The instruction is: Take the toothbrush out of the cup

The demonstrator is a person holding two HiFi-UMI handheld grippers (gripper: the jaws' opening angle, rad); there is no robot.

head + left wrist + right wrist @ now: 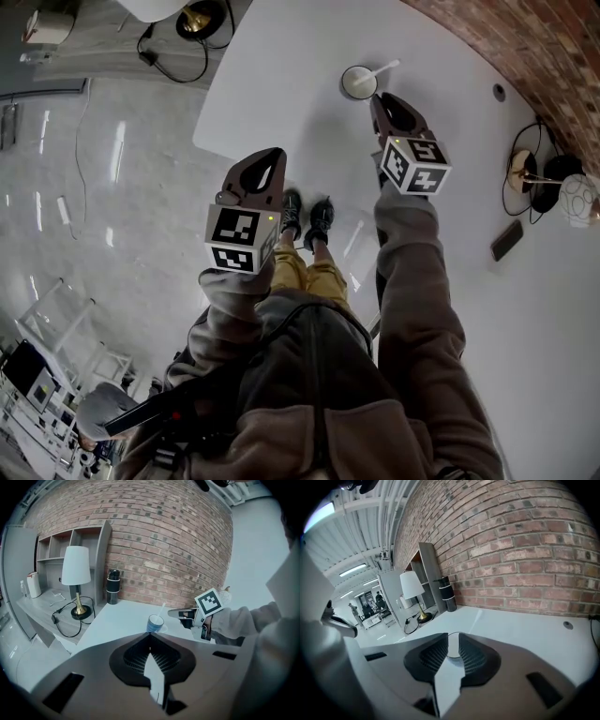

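Holds right gripper (380, 101) just beside round bluish cup (358, 82) on white table (281, 66), at its 5 o'clock, jaws slightly apart and empty. Shows thin white toothbrush (382, 68) standing in cup, leaning toward 2 o'clock. Hangs left gripper (270, 159) well apart at 7 o'clock, jaws together.

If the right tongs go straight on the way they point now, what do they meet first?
Most likely the cup, close ahead of the right tongs; its rim shows between their slightly parted jaws. The exact depth is unclear.
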